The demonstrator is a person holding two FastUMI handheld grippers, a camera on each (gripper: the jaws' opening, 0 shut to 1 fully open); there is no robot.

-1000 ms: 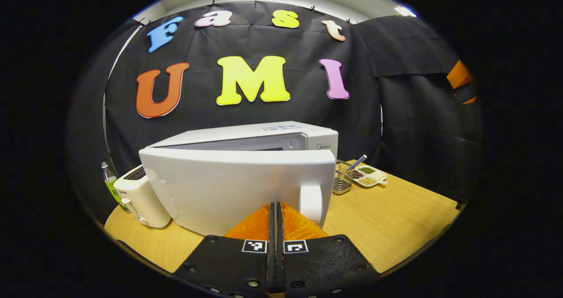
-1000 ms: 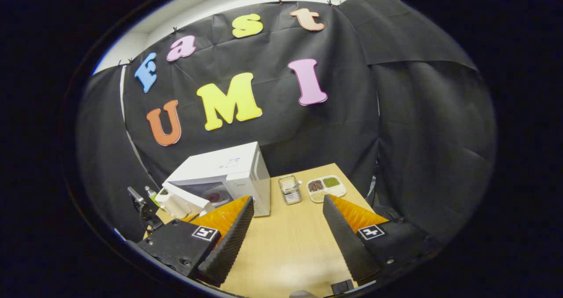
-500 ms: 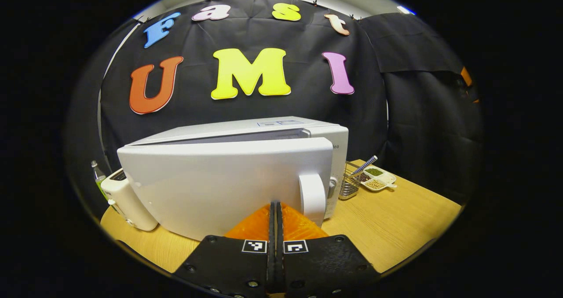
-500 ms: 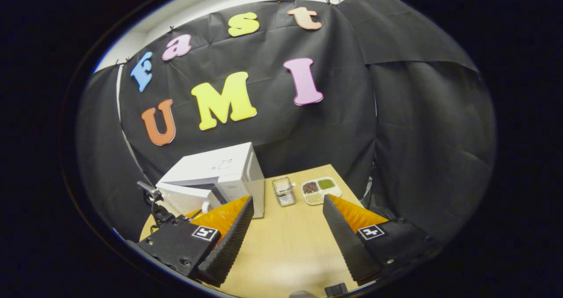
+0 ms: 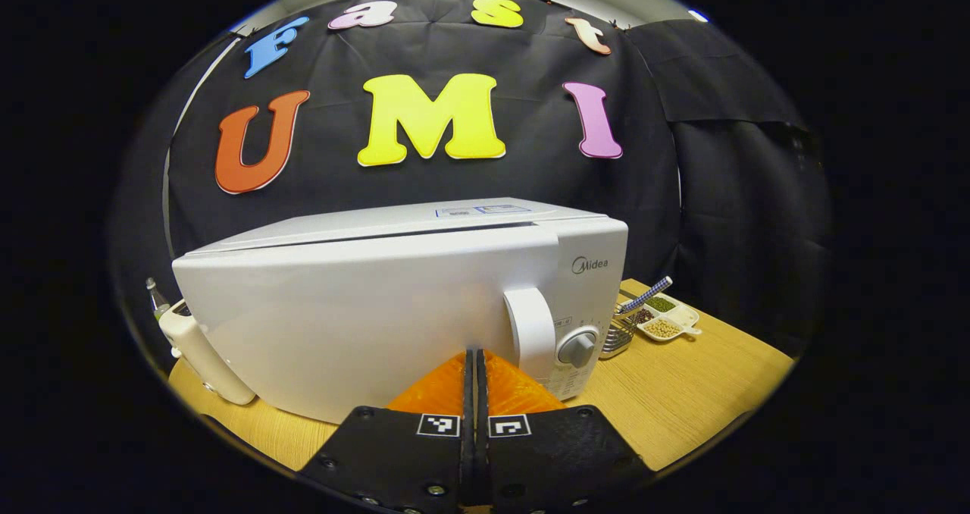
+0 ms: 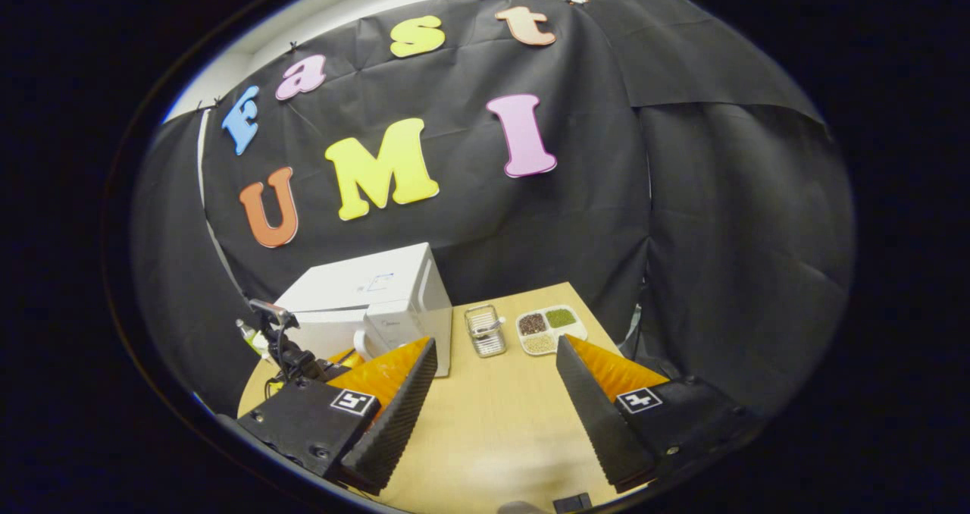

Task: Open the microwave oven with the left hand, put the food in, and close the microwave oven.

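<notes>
Microwave oven (image 5: 394, 302) sits toward the far left of the worktop (image 5: 682, 377), and its door (image 5: 356, 317) is nearly home: from the left gripper view a thin dark seam shows along the door's top edge, so I judge it not quite latched, though I cannot be sure from here. Left gripper (image 5: 475, 355) is right up against the door's lower front, just left of the upright white handle (image 5: 530, 336), fingers clenched together with nothing between them, as if used as a blunt pusher. The door's long axis runs left to right across the fingers, with the hinge at the far left and the handle side nearest them, so a straight push away along the fingers' own line looks like what the last bit of closing calls for. Whether the food is inside I cannot tell; the door hides the cavity. Right gripper (image 6: 492, 393) hangs well back over the near worktop, fingers spread wide and empty, well apart from the oven, so the left is plainly the nearer hand. A toaster (image 5: 201, 347) stands left of the oven, and a wire basket (image 6: 485, 330) and a divided dish (image 6: 547, 327) lie to its right.
</notes>
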